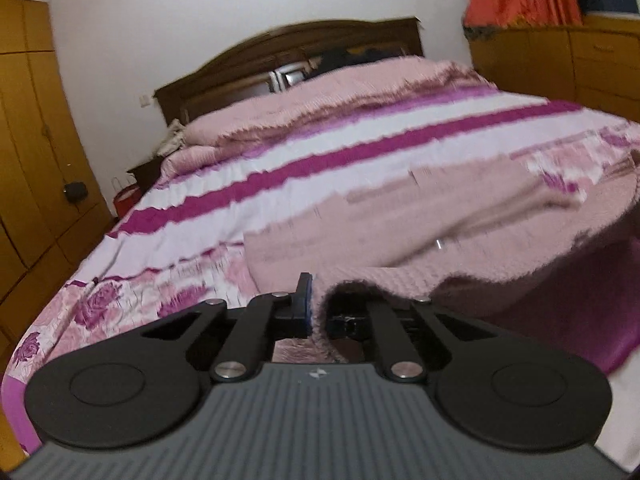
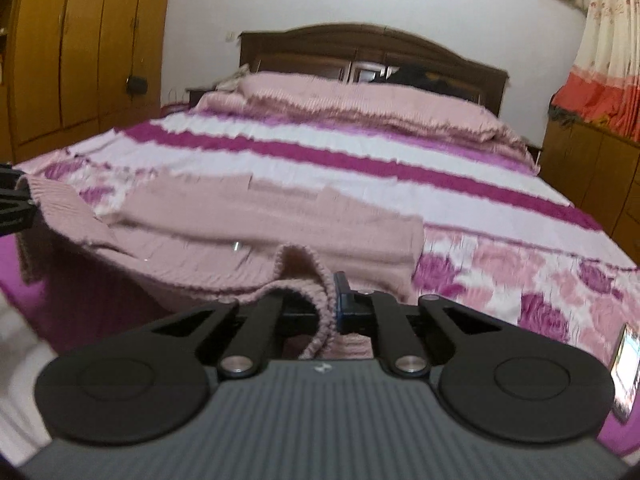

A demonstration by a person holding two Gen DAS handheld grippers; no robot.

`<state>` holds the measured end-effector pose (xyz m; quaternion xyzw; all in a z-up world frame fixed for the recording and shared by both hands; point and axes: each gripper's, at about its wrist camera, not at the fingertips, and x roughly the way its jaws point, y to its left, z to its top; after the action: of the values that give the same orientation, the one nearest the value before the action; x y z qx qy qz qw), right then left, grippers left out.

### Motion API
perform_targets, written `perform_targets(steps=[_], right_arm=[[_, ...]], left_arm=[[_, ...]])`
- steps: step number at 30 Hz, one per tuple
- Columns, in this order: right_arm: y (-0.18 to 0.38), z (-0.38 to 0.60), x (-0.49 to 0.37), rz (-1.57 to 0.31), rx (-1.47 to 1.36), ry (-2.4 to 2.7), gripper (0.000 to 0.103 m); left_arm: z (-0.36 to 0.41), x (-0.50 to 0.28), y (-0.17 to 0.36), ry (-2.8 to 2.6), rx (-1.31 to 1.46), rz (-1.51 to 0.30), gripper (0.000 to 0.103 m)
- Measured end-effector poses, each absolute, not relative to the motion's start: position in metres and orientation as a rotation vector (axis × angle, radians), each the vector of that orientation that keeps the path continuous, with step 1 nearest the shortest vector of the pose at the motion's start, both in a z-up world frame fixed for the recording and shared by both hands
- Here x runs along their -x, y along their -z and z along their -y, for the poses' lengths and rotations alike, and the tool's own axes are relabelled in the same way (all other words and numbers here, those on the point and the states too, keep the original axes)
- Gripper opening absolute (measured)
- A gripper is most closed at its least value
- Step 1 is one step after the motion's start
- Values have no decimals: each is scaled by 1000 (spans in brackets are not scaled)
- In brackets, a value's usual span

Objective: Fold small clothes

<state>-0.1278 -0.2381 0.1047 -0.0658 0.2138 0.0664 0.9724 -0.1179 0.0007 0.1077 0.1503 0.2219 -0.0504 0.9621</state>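
Where both pinch it, pink knit garment [image 1: 400, 236] edge in left gripper [image 1: 314, 304], right gripper [image 2: 332, 304]

Two low wrist views along the bed [image 1: 360, 152], both toward the headboard [image 2: 372, 48].

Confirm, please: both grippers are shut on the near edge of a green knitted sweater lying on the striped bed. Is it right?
Only the colour is wrong: the knitted sweater is dusty pink, as both wrist views show. The left gripper and right gripper are indeed shut on its near edge.
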Motion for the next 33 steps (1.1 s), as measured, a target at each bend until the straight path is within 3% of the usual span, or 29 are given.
perform_targets(steps=[18, 33], right_arm=[[-137, 227, 18, -254, 170, -55, 8], [-81, 221, -95, -331, 242, 28, 8]], left_arm=[[22, -24, -144, -54, -301, -292, 6], [37, -172, -81, -115, -328, -434, 6]])
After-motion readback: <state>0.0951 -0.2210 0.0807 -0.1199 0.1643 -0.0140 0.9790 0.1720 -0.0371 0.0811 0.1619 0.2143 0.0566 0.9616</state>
